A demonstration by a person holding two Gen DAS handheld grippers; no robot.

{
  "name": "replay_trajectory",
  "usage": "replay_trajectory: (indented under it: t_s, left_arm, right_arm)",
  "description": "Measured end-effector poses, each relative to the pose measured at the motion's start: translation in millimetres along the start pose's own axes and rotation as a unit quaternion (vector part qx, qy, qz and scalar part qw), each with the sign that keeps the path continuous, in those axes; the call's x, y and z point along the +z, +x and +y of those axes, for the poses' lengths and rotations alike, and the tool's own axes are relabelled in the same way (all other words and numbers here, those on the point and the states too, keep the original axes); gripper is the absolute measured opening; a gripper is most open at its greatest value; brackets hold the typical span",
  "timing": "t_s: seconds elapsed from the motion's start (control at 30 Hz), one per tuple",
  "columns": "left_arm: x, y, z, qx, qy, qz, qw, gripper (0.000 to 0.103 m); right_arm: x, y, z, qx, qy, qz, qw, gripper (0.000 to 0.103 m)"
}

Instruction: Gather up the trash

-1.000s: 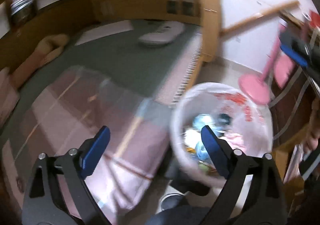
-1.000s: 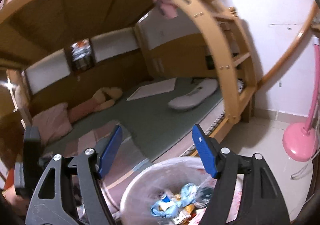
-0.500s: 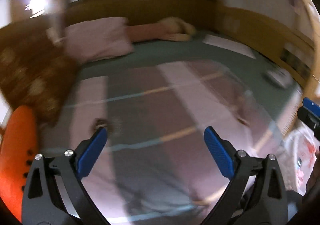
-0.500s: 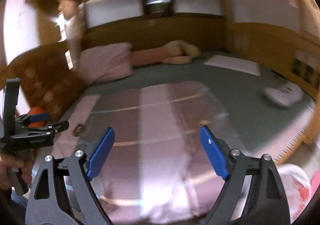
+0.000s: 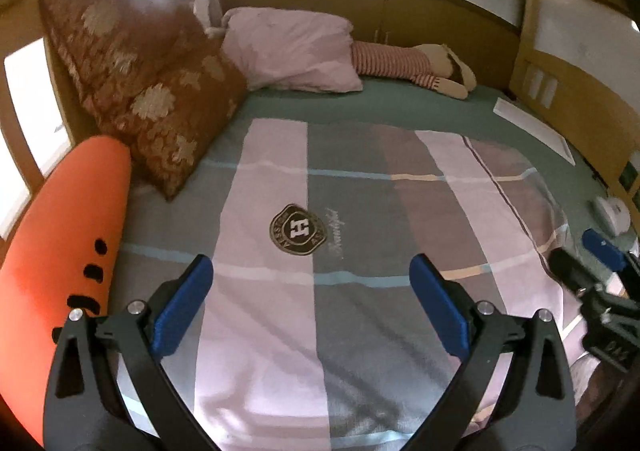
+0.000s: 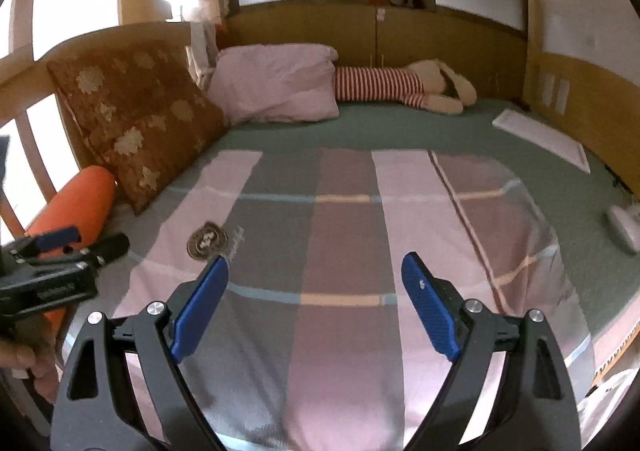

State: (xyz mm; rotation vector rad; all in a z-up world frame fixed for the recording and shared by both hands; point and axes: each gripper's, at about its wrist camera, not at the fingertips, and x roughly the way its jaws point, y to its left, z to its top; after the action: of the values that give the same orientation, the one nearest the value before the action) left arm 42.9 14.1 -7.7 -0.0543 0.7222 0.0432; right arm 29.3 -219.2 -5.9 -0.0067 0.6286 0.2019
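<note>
Striped bedspread [image 5: 352, 211]; white object [image 6: 622, 227] at edge, indistinct.

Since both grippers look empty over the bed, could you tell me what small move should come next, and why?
Probably swing the right gripper toward the white object at the bed's right edge. Both it and the left gripper are open with nothing between the fingers, and the patchwork blanket below shows no litter. Whether that object is trash I cannot tell.

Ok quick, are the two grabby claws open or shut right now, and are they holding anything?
Left gripper: open, holding nothing, over the striped pink-and-grey blanket.
Right gripper: open, holding nothing.
</note>
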Motion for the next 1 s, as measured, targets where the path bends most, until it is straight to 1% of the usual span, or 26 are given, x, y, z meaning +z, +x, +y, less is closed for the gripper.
replay_trajectory:
  t_s: [0.13,0.23,0.43,0.6,0.67,0.8,1.0]
  left_arm:
    - [-3.9,0.4,-17.4,-0.007,0.020,-0.002,0.9998,0.098]
    - [-6.3,3.0,-23.7,-0.006,0.026,0.002,0.9996,0.098]
    - [-6.5,5.1,-23.2,-0.006,0.021,0.002,0.9998,0.098]
    - [-6.6,4.8,-26.4,-0.004,0.034,-0.001,0.9994,0.098]
    - [-6.5,4.4,-27.1,-0.006,0.034,-0.001,0.9994,0.098]
    - [-5.6,3.9,-27.7,0.009,0.030,-0.002,0.9995,0.100]
    - [-2.7,2.3,-25.9,-0.002,0.016,-0.001,0.9999,0.100]
  right_arm:
    - [0.6,-4.6,-3.2,-0.009,-0.002,-0.016,1.000,0.087]
    - [-0.1,-2.4,-12.1,-0.009,0.014,-0.013,1.000,0.087]
    - [0.2,1.1,-17.5,-0.012,0.019,-0.011,1.000,0.087]
    - [0.3,1.6,-17.5,-0.012,0.020,-0.013,1.000,0.087]
    - [-0.3,3.1,-17.0,-0.012,0.020,-0.013,1.000,0.087]
    - [-1.3,5.0,-15.8,-0.011,0.017,-0.012,1.000,0.087]
    - [-1.5,5.5,-14.4,-0.011,0.019,-0.011,1.000,0.087]
